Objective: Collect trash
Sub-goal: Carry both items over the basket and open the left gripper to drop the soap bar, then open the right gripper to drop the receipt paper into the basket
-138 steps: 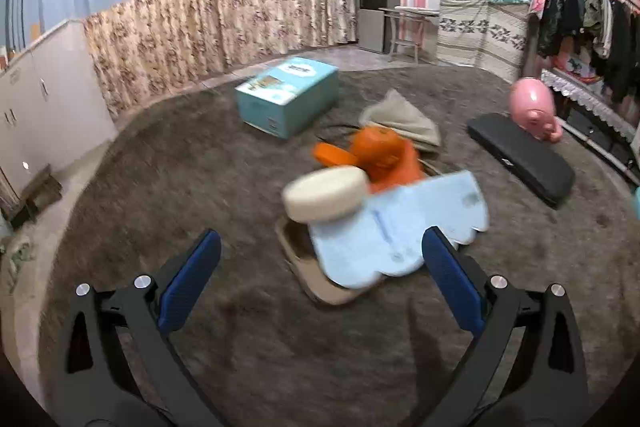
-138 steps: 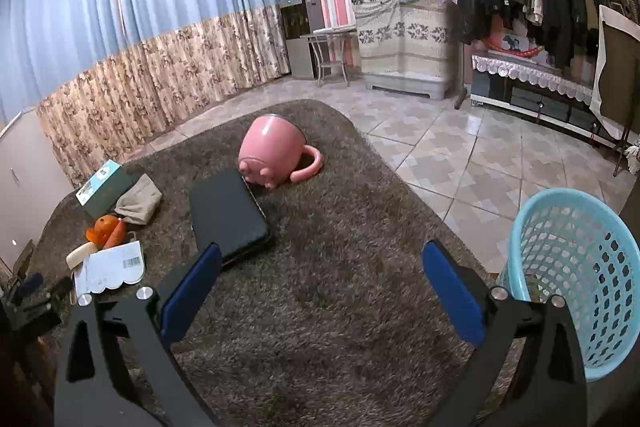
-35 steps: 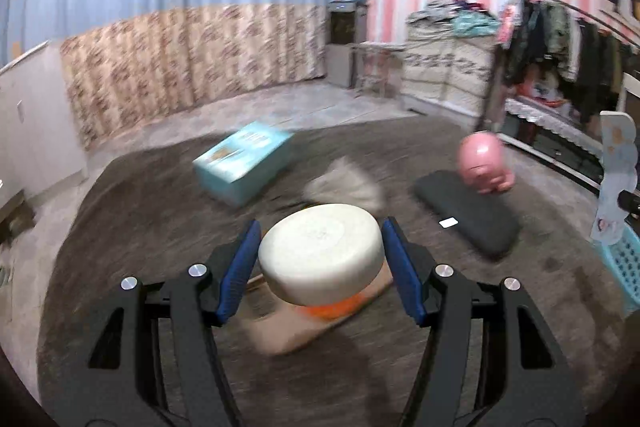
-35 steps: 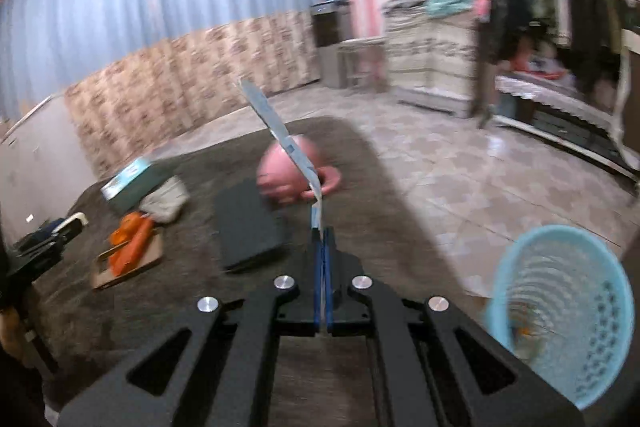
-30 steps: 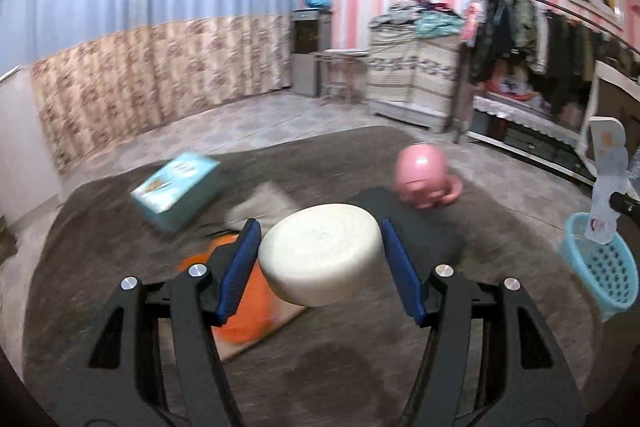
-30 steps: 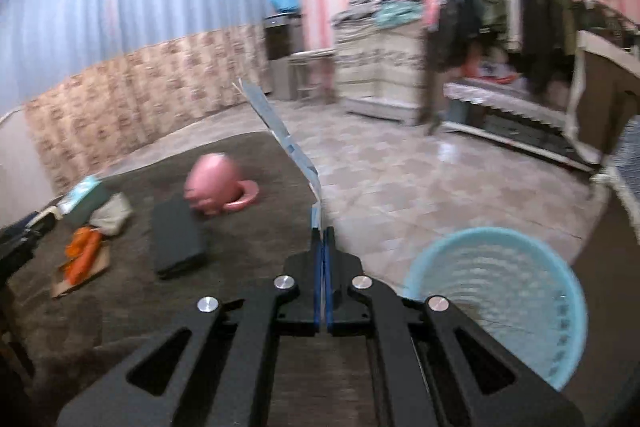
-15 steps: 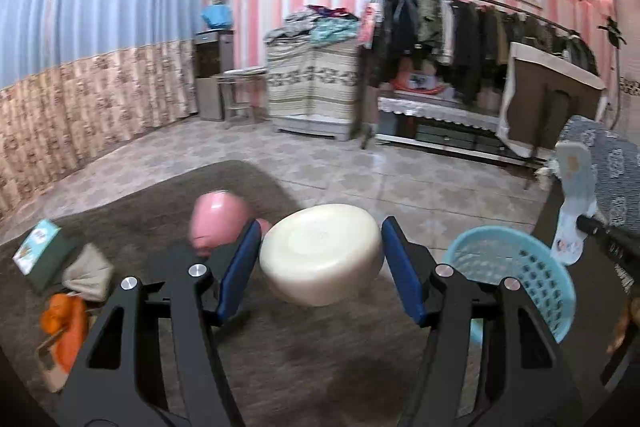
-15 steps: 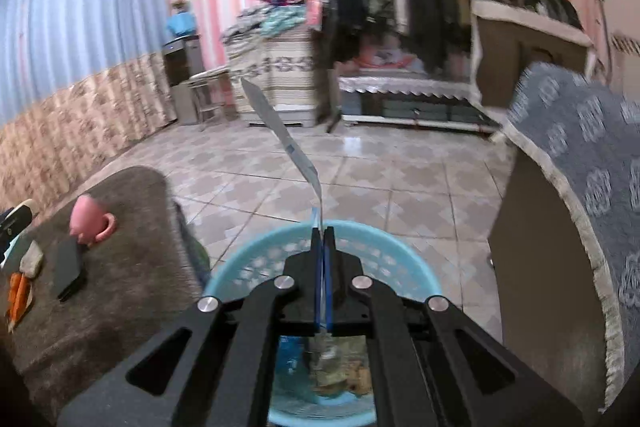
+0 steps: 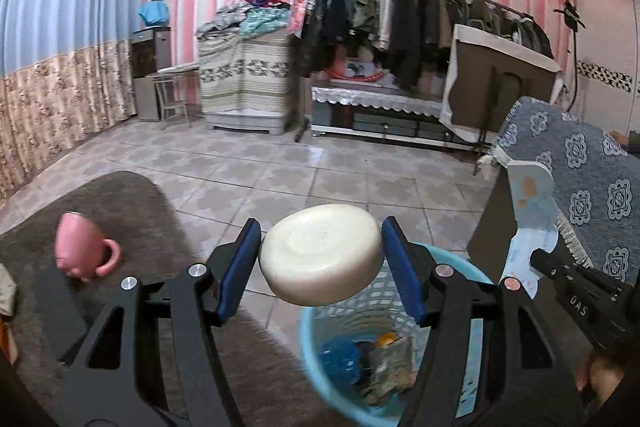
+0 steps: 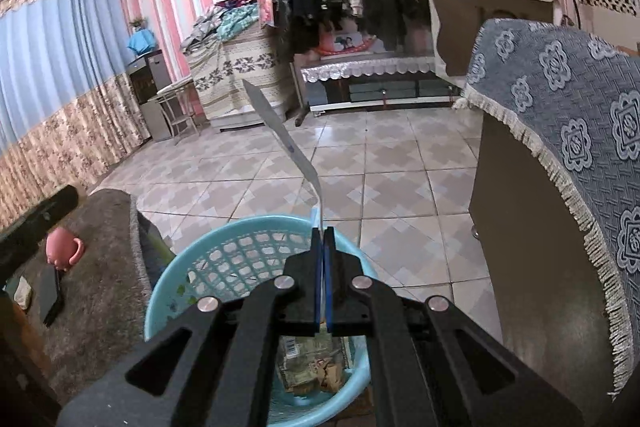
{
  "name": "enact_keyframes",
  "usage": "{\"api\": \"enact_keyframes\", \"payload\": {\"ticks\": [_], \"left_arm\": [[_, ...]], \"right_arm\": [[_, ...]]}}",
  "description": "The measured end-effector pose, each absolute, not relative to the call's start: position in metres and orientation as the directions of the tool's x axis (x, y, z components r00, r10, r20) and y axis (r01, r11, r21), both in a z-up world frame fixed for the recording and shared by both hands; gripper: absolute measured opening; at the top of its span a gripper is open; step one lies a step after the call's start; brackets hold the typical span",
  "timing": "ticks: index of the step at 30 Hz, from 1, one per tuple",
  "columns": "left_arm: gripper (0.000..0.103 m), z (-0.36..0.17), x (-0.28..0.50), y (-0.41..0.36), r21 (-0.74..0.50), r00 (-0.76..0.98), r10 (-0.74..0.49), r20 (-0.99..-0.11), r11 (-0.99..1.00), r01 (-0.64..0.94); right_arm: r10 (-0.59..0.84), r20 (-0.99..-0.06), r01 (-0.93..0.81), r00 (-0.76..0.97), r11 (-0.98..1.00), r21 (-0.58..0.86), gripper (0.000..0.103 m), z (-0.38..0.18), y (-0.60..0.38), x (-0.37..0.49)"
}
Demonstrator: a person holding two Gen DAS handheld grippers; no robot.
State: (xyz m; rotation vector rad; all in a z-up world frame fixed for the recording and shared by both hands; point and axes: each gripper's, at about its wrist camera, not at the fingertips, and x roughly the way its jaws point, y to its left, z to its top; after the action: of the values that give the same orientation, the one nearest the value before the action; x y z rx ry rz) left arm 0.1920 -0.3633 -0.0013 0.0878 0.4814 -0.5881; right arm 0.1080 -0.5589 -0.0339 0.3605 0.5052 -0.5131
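Observation:
My left gripper (image 9: 322, 255) is shut on a cream round tub (image 9: 320, 253) and holds it above the near rim of a light blue trash basket (image 9: 316, 331). The basket holds several pieces of trash. My right gripper (image 10: 323, 231) is shut on a thin pale blue sheet of packaging (image 10: 280, 131) that stands up edge-on, directly over the basket (image 10: 176, 279). In the left wrist view the right gripper (image 9: 538, 257) shows at the right, holding the same sheet (image 9: 528, 211) upright beside the basket.
A brown rug (image 9: 120, 203) lies at the left with a pink pig mug (image 9: 80, 247) and a black flat case (image 10: 50, 291). A cabinet under a blue patterned cloth (image 10: 568, 131) stands close on the right. Tiled floor (image 10: 360, 155) lies beyond the basket.
Both grippers have swung from the rug to the basket. The left gripper, still holding the tub, is now closer over the basket's rim. The right gripper holds the sheet over the basket.

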Motion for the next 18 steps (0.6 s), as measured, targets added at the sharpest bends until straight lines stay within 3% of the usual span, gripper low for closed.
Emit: {"api": "enact_keyframes", "payload": {"ticks": [11,18], "left_arm": [[0.061,-0.061,0.213,-0.412,-0.023,0.646,-0.51,-0.568,0.794,0.607],[0.089,-0.054,0.229,-0.381,-0.035,0.69,-0.471,-0.549,0.838,0.545]], "right_arm": [[-0.337,-0.57,0.551,0.75,0.795,0.255,0.001,-0.05,-0.571,0.109],[-0.322,-0.591,0.537,0.739,0.813,0.228,0.001,-0.054,-0.556,0.12]]}}
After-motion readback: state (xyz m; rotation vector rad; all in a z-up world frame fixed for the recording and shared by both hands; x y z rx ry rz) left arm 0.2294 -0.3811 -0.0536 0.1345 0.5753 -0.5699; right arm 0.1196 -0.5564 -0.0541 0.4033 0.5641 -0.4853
